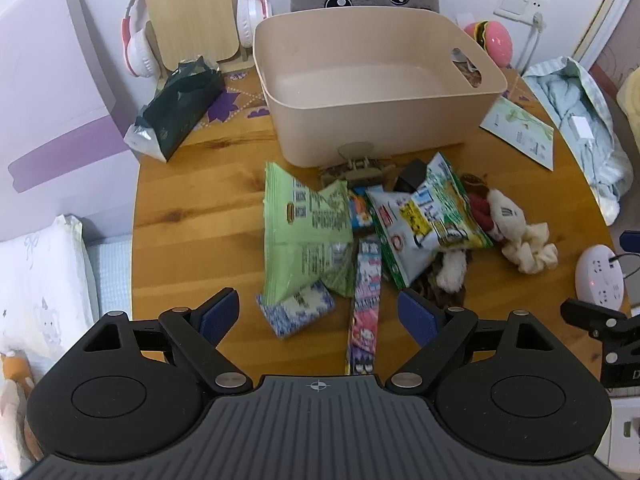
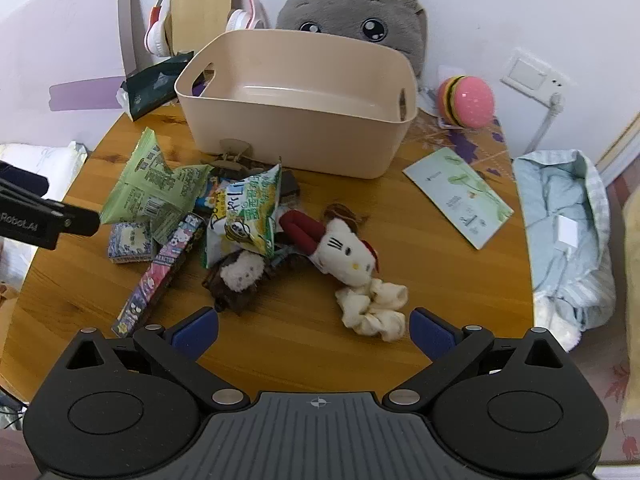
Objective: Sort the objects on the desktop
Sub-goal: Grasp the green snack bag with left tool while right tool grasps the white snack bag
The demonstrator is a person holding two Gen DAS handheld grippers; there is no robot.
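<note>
An empty beige bin [image 1: 376, 120] [image 2: 296, 132] stands at the back of the round wooden table [image 1: 192, 224]. In front of it lies a pile: a green snack bag [image 1: 304, 236] [image 2: 156, 184], a white-green chip bag [image 1: 424, 220] [image 2: 248, 212], a blue-white tissue pack [image 1: 296, 308] [image 2: 130, 242], a long pink candy box [image 1: 365, 304] [image 2: 160, 276], a white cat plush [image 2: 344, 256] [image 1: 504, 212] and a cream scrunchie [image 2: 372, 308] [image 1: 528, 248]. My left gripper [image 1: 318, 316] is open, just before the tissue pack and candy box. My right gripper [image 2: 314, 330] is open near the scrunchie.
A dark green tissue pack [image 1: 180, 116], pink headphones on a wooden stand [image 1: 188, 12], a grey plush [image 2: 352, 20], a burger toy [image 2: 466, 102], a card [image 2: 460, 196], light blue cloth [image 2: 568, 240] and a white power hub [image 1: 600, 280] ring the table.
</note>
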